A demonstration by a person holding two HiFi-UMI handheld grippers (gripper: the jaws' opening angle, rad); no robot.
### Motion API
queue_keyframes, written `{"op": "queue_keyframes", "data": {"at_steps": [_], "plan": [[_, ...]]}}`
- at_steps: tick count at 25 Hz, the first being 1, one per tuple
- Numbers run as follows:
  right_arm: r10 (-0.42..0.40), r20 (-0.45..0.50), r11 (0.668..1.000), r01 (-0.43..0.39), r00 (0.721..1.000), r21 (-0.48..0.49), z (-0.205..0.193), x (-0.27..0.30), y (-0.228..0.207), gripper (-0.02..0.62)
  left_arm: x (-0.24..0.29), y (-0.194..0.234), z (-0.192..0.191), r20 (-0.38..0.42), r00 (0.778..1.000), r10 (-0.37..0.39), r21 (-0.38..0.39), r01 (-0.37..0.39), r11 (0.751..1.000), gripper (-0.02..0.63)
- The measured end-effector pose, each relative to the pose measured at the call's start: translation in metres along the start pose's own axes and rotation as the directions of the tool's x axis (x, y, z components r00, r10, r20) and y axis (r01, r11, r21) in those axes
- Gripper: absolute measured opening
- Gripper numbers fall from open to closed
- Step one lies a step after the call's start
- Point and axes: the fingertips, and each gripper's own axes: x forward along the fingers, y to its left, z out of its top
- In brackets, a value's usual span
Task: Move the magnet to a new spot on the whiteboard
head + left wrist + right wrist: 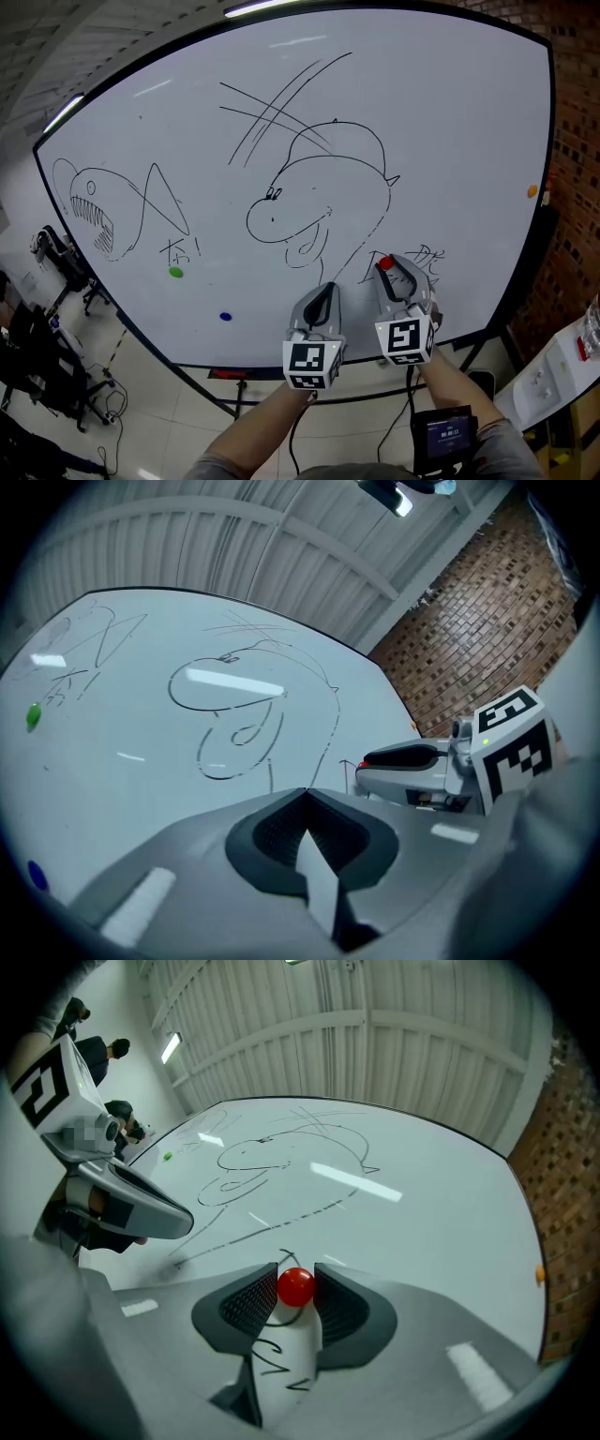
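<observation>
Pinched red magnet (296, 1287) in right gripper (388, 272) jaws, left gripper (305, 794) jaws shut, empty; risked dropping it if scraped along whiteboard (450, 141).

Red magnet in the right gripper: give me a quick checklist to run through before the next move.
1. Red magnet gripped by the right gripper: ok, both pads press on it.
2. Magnet lifted off the whiteboard: cannot tell.
3. Left gripper out of the way: ok, jaws together and empty, beside the right one.
4. Bare board for a new spot: ok, open white area to the right of the drawings.
5. Other magnets apart from it: ok, green magnet and blue magnet sit to the left, orange magnet at the right edge.
</observation>
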Motion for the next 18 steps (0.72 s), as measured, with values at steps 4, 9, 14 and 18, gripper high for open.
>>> {"op": "queue_keyframes", "data": {"at_steps": [4, 9, 14, 18], "plan": [[-0.034, -0.014, 0.999, 0.034, 0.999, -0.002, -0.020, -0.015, -0.048, 0.127, 0.024, -0.043, 0.000, 0.003, 0.999, -0.040, -0.011, 0.040, 0.999, 0.000], [-0.091, -0.049, 0.996, 0.091, 0.995, 0.003, -0.051, -0.033, -0.111, 0.127, 0.054, -0.095, 0.002, 0.013, 0.996, -0.087, -0.017, 0.088, 0.996, 0.000], [-0.131, -0.061, 0.991, 0.132, 0.990, 0.008, -0.072, -0.046, -0.167, 0.127, 0.080, -0.138, 0.004, 0.024, 0.992, -0.122, -0.021, 0.122, 0.992, 0.000], [-0.166, -0.077, 0.986, 0.168, 0.983, 0.017, -0.090, -0.057, -0.209, 0.127, 0.101, -0.170, 0.006, 0.030, 0.989, -0.148, -0.023, 0.149, 0.989, 0.001]]}}
